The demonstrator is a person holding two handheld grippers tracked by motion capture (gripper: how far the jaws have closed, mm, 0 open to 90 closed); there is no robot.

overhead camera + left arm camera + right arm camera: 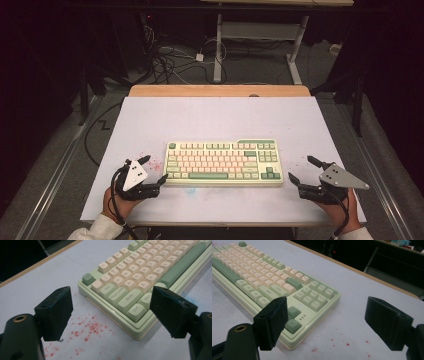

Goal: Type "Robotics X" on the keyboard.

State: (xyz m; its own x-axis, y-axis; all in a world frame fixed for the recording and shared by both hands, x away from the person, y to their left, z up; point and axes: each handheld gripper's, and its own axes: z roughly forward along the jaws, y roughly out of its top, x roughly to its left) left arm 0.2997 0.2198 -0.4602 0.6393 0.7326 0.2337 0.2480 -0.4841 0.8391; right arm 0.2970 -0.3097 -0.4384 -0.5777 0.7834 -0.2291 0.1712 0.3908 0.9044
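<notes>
High view: keyboard (224, 162) centred on the white table (215, 115); left gripper (155, 170) and right gripper (300, 171) flank its ends, jaws spread, nothing held.

Left gripper view: red specks (87, 327) noted beside the keyboard's corner.

Right gripper view: keyboard's other end approached, not yet grasped; lifting is judged still undone.

Left gripper (153, 169): held in the person's left hand (116, 200) near the table's front-left corner, jaws spread wide, nothing between them. Right gripper (304, 169): in the right hand (344, 214) near the front-right corner, jaws likewise wide, empty.
</notes>
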